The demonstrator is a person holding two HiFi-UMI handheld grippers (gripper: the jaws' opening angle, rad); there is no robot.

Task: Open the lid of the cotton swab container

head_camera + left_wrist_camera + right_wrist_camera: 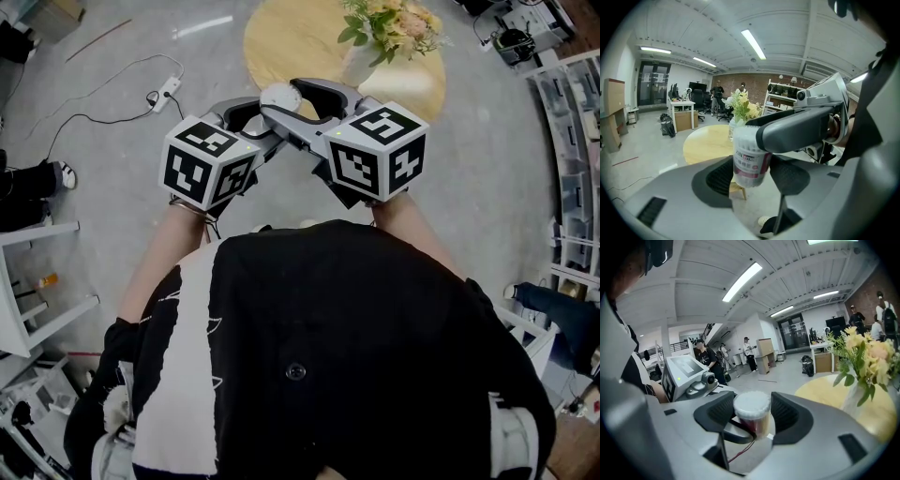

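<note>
Clear plastic with a pink-and-white label, the cotton swab container [751,159] is up in the air in front of the person's chest, caught between the two tools rather than standing on anything. The left hand-held gripper [752,177] has its jaws spread wide and closed on the body of the tub, pads against either side. I take that to be the anchoring grip, so the tub cannot turn. The right hand-held gripper [751,414] comes across from the other side, and its jaws, equally wide, are closed on the white lid [752,404] at the top end. The lid looks seated on the tub, so the opening itself seems not yet done. The next move would need a pull or twist of the right tool against the left. Beyond both sets of jaw tips, and lower down, stands a round wooden counter [281,42] carrying a vase of flowers [389,26]. It is well apart from the tub, with grey floor [487,169] around it.
</note>
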